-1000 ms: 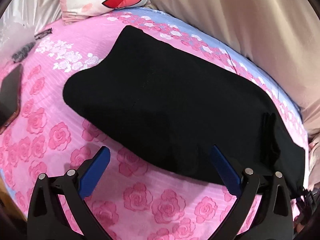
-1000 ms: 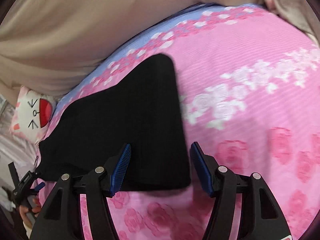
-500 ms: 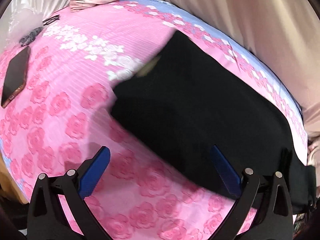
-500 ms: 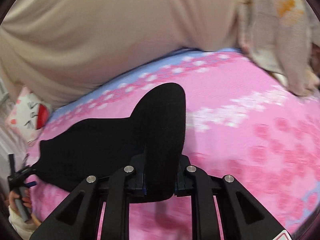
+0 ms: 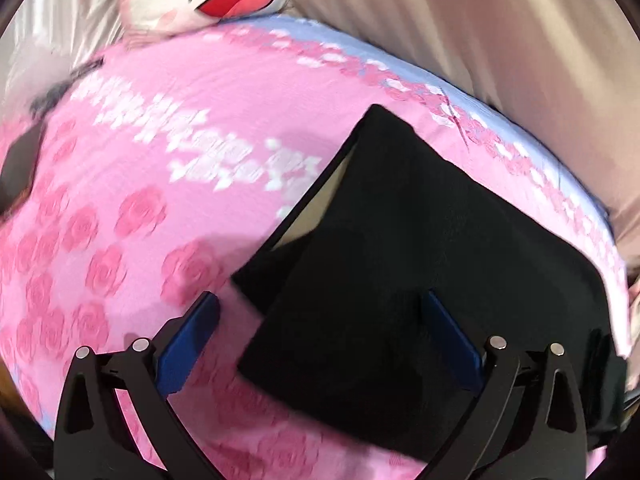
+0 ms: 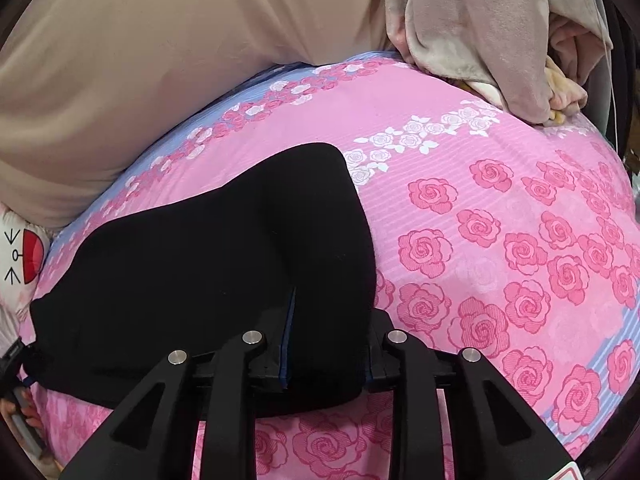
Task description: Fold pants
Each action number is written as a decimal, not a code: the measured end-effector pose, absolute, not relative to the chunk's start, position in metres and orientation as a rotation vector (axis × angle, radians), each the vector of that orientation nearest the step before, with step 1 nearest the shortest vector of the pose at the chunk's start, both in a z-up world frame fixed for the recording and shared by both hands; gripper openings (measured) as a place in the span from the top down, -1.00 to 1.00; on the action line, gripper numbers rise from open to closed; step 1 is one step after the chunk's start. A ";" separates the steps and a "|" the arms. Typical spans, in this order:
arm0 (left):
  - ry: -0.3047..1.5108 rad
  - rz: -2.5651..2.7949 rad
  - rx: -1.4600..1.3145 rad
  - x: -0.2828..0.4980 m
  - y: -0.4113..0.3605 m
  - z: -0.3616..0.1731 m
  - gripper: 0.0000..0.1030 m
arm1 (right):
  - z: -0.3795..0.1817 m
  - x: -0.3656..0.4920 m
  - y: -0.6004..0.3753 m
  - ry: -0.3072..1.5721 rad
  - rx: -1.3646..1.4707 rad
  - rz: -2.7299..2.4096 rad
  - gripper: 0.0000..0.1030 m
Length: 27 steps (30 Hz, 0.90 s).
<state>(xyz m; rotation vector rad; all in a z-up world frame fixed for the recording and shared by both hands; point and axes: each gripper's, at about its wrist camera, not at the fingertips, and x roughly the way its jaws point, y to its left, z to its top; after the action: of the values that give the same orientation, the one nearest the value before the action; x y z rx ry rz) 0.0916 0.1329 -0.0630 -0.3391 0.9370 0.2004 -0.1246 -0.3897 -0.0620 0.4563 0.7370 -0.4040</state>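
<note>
The right hand-held gripper (image 6: 326,344) pinches the black pants (image 6: 224,264) on the pink bed (image 6: 500,240), the left hand-held gripper (image 5: 320,344) hangs wide apart, so lay the fold over slowly and flat

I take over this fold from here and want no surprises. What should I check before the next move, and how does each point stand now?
1. Right gripper shut on the black pants: ok, cloth bunches between its fingers.
2. Left gripper free to help: ok, open, holding nothing, above the pants' near edge.
3. Folded part lies square: not ok, one flap stands lifted with a pale gap under it.
4. Landing area on the pink bedsheet: ok, bare beside the pants.
5. Grey blanket pile out of the way: ok, at the far corner.
6. Layers aligned underneath: cannot tell, hidden by the black cloth.
</note>
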 end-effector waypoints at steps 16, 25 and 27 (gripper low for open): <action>0.655 -0.551 0.001 0.049 -0.147 0.107 0.41 | -0.027 -0.189 -0.407 0.492 0.489 -0.531 -0.29; 0.733 -0.677 0.209 -0.009 -0.274 0.047 -0.52 | -0.019 -0.227 -0.429 0.476 0.540 -0.534 -0.44; 0.670 -0.623 0.152 -0.004 -0.240 0.068 -0.66 | -0.022 -0.221 -0.430 0.489 0.593 -0.448 -0.44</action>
<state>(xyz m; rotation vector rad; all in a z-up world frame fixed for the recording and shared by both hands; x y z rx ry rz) -0.0040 -0.2399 0.0683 0.1516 0.6704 -0.6229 -0.2208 -0.4298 -0.0221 0.5933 0.4893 -0.4478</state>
